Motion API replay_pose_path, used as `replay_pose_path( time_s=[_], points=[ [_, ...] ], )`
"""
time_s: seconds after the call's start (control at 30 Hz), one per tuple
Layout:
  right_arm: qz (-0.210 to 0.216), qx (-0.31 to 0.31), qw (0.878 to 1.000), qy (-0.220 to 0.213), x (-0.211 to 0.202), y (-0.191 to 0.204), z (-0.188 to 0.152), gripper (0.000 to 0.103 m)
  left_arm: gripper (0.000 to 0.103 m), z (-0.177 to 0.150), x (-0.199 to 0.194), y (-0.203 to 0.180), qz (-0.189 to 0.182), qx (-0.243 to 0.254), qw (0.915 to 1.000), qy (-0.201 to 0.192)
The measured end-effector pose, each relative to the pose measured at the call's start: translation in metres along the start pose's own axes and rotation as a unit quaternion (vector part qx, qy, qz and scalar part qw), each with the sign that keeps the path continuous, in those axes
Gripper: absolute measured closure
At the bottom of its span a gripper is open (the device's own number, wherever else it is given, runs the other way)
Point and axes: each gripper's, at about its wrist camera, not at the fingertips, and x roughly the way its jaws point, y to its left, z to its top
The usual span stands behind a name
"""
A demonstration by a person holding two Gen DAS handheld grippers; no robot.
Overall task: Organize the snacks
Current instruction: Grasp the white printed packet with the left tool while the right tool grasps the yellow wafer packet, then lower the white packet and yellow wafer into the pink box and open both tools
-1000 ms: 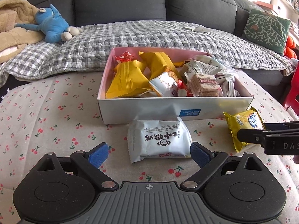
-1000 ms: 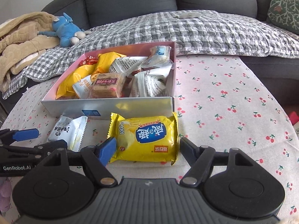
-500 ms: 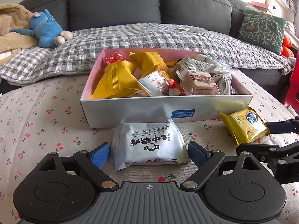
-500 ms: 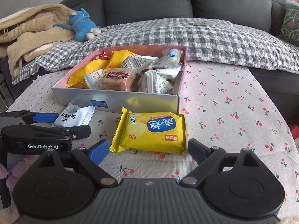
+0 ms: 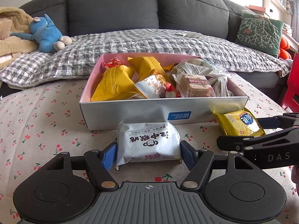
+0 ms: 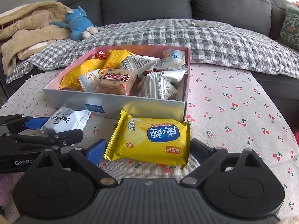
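The white snack packet [image 5: 148, 142] lies flat on the cherry-print cloth [image 5: 46, 123], just in front of the near wall of the snack box [image 5: 130, 113]. It looks like a light, puffed pillow pack with crimped ends: soft film around something probably brittle, so it should give under pressure, and a hard squeeze could crush what is inside. The film looks slick, so the best hold is likely across the padded middle of its 2 short sides, not on the thin crimped edges.

The left gripper [image 5: 148, 154] straddles exactly that line. Its jaws are closing with the packet between them, and the blue pads [image 5: 109, 155] look to be at the packet's sides, though I cannot tell whether they press yet.

The yellow snack packet [image 6: 149, 140] lies to the right on the same cloth, near the box's front right corner. It seems equally light and crinkly, fuller in the middle. The right gripper [image 6: 147, 149] has its fingers spread wide on either side of it, clear of the wrapper.

The box already holds a jumble of yellow, white and clear packets, with little free room.
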Motion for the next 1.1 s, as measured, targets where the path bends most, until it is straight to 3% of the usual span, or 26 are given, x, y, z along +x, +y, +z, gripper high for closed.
replay_pose_path(
  time_s=[0.23,0.27,0.3,0.7,1.1],
  points=[
    [-0.004,0.0,1.0,-0.01,-0.001,0.002,-0.001,0.021,0.038,0.0,-0.002,0.0,0.001,0.002,1.0,-0.002],
    [-0.004,0.001,1.0,-0.012,-0.003,0.001,-0.001,0.03,0.039,0.001,-0.002,0.0,0.001,0.002,1.0,-0.001],
    [-0.008,0.001,1.0,-0.012,-0.003,0.001,0.0,0.032,0.039,0.001,-0.002,0.001,0.001,0.001,1.0,-0.001],
    [-0.001,0.007,1.0,-0.02,-0.016,-0.002,-0.001,0.034,0.04,0.0,-0.015,0.003,-0.005,-0.004,1.0,-0.006],
    [0.009,0.032,0.998,-0.054,-0.038,-0.005,0.014,0.034,0.04,0.019,-0.044,-0.013,-0.017,0.023,0.9984,-0.049]
  ],
)
